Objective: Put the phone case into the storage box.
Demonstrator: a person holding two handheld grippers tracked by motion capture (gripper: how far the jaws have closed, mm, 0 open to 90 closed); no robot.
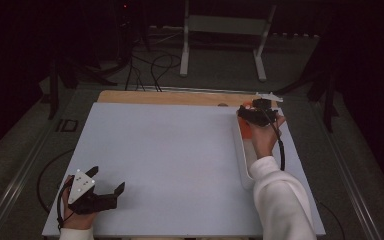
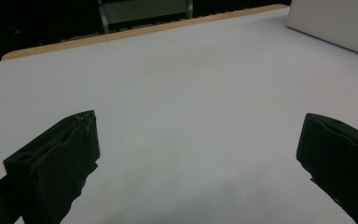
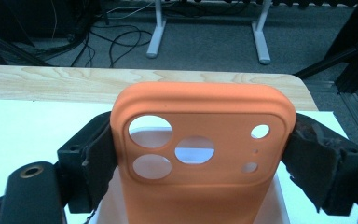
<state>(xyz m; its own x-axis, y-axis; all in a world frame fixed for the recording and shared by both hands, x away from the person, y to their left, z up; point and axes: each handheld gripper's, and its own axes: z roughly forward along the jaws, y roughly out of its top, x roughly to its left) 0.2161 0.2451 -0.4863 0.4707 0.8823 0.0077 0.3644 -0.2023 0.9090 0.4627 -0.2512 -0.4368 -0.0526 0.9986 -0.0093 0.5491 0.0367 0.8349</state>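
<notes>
- We see an orange phone case (image 3: pixel 200 154) held in the right gripper (image 3: pixel 200 158).
- The case is soft-looking and smooth, with round corners and a raised rim along its top.
- It has three big round holes near one end, set close together.
- It also has smaller holes at the other side: one round hole up high, one lower down, and a tiny dot between them.
- Through the holes we see white behind the case.
- We can read no brand, label or writing on the case.
- The right gripper's two black fingers (image 3: pixel 98 158) press on the case's two long sides, one on each side, so they are clamped on it.
- The end of the case with the holes sticks out past the fingers.
- From above, the right gripper (image 1: pixel 256 114) is near the far right corner of the table (image 1: pixel 170 165), and a bit of orange case (image 1: pixel 245 129) shows under it.
- A long white tray (image 1: pixel 243 165) lies along the right edge of the table, right under the case.
- The left gripper (image 1: pixel 109 184) rests near the near left corner of the table.
- Its fingers (image 2: pixel 56 163) are wide apart, with just the white table top (image 2: pixel 191 116) between them.
</notes>
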